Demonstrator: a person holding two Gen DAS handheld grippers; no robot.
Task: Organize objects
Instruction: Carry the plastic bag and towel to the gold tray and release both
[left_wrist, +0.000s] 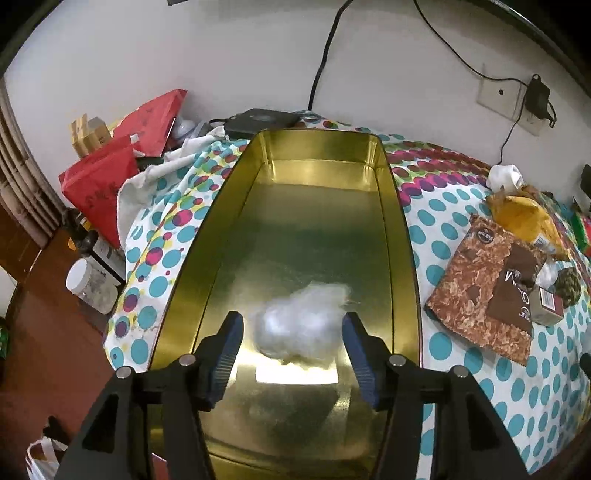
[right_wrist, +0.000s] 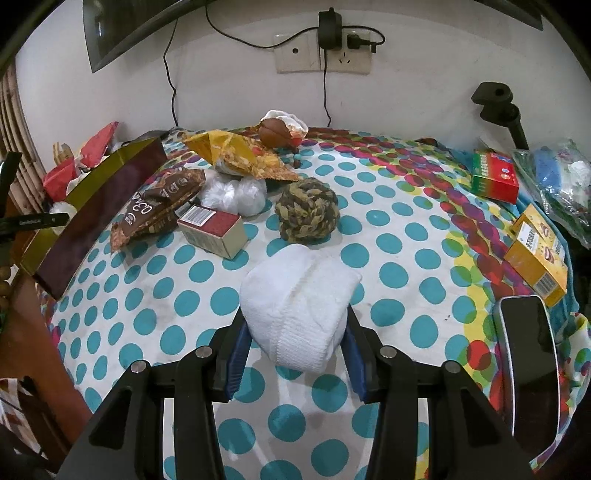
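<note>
A long gold tin (left_wrist: 399, 206) lies open on the dotted tablecloth, and it also shows at the left edge of the right wrist view as the tin (right_wrist: 88, 206). My left gripper (left_wrist: 291, 332) hangs over the near end of the tin, open. A blurred white fluffy wad (left_wrist: 299, 328) sits between its fingers, with a gap at each pad. My right gripper (right_wrist: 295, 332) is shut on a rolled white sock (right_wrist: 299, 291), held just above the cloth.
On the cloth lie a brown snack packet (right_wrist: 159, 206), a yellow crisp bag (right_wrist: 240, 155), a small red-topped box (right_wrist: 212, 230), a woven rope ball (right_wrist: 306, 210) and a phone (right_wrist: 528, 362). Boxes (right_wrist: 495, 177) stand at the right. Red bags (left_wrist: 99, 184) and a jar (left_wrist: 88, 284) crowd the left.
</note>
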